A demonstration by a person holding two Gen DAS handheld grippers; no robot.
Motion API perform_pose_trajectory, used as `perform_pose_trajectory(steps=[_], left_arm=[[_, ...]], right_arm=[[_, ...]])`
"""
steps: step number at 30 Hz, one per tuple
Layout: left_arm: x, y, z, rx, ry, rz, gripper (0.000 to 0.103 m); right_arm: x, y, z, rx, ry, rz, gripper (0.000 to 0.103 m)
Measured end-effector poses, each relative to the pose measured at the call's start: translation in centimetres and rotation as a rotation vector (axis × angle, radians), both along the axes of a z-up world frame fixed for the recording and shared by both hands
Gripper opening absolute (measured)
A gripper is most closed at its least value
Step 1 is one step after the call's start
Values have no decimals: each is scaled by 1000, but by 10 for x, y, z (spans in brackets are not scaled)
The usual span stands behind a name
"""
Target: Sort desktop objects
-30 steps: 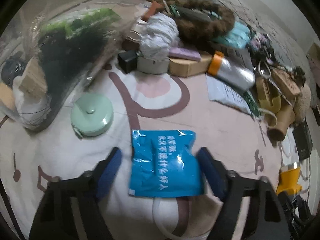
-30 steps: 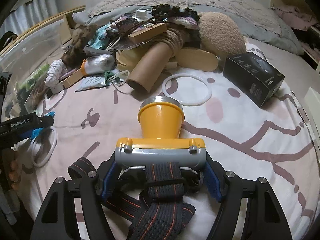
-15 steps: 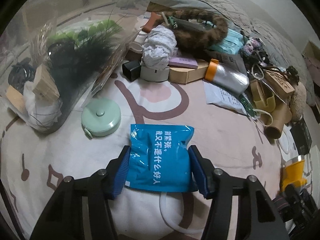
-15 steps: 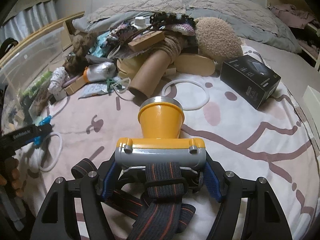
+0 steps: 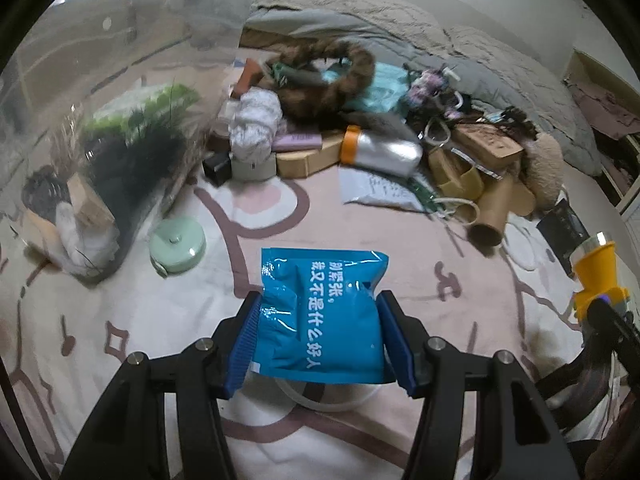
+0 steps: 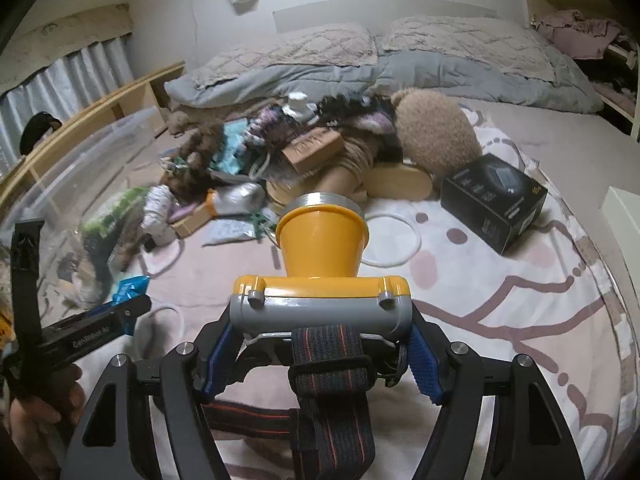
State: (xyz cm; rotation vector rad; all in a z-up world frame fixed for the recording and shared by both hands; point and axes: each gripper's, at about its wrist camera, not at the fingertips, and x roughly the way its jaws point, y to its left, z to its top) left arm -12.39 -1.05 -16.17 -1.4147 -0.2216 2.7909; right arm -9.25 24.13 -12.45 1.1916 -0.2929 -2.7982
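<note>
My left gripper (image 5: 320,340) is shut on a blue foil packet (image 5: 320,312) with white print, its blue pads pinching both crumpled sides and holding it above the patterned bedspread (image 5: 160,312). My right gripper (image 6: 320,354) is shut on a yellow and grey headlamp (image 6: 322,276), gripped by its body, with the striped elastic strap (image 6: 332,400) hanging down between the fingers. In the right wrist view the left gripper (image 6: 100,320) and the packet's corner (image 6: 130,286) show at the left, with a hand (image 6: 36,412) under them. The headlamp (image 5: 596,276) also appears at the right edge of the left wrist view.
A clear plastic bin (image 5: 92,128) with items inside stands at the left. A heap of clutter (image 5: 360,120) fills the back: fur ring, silver pouch, cardboard tube (image 5: 492,216), boxes. A mint round case (image 5: 178,244), white rings (image 6: 392,236) and a black box (image 6: 496,200) lie on the bedspread.
The left gripper's jaws closed on the blue packet and lifted it off the bedspread. The right gripper rose with the headlamp, so more of the room and pillows shows.
</note>
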Motion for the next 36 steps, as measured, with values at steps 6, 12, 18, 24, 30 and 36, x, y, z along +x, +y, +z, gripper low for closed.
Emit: perform_pose_trajectory(steps=[6,12,18,24,30,36], left_arm=[[6,-2,30,-11,40,-37,58],[11,-4,67,-33,98,-75,58],[10,-16,105,-32,155,-89,58],[4,-34,143,-62,212,-84,58],[-4,-69,178,-89,266,-40,58],[-13,-113,208,-117,306,22,58]], right_arm=[[9,1,39,-7,46,14,73],[13,-4,80,-8,93,43,73],[9,-19,114,-57,111,92,73],[-2,-41,150,-84,148,141,74],[-20,-66,180,-76,179,174,74],[-41,-97,208,-66,213,208,74]])
